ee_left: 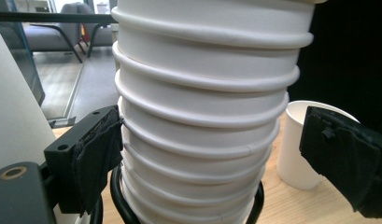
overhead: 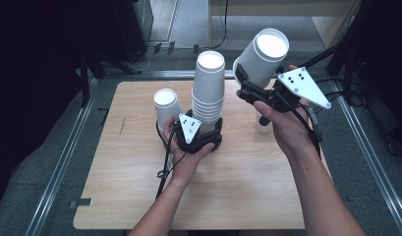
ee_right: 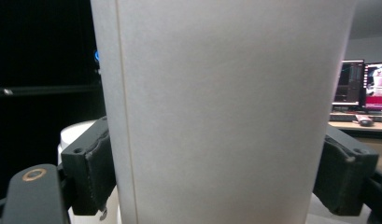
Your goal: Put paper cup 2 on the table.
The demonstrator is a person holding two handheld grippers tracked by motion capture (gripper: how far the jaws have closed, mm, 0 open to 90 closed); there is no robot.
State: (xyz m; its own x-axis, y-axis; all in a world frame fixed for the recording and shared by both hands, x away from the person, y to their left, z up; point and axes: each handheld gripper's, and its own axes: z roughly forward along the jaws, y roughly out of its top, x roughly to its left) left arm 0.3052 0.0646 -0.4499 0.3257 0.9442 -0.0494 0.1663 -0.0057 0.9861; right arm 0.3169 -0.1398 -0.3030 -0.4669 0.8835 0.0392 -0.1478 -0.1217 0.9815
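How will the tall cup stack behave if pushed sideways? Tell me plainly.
The cup stack is likely apt to tip: it rises tall from a narrow base. It is probably light, being nested paper cups. Its thin walls may dent under a hard squeeze, though the rolled rims should stiffen it.

Matt white paper cup stack [overhead: 208,88] with rolled rims, smooth matt paper single cup [overhead: 261,58], pale wood-grain tabletop [overhead: 139,167], rough black jaw pads, grey metal frame [overhead: 61,162]

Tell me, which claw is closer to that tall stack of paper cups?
Left. The left claw sits around the base of the stack of cups, one pad touching it. The right claw is up to the stack's right, clamped on a single cup.
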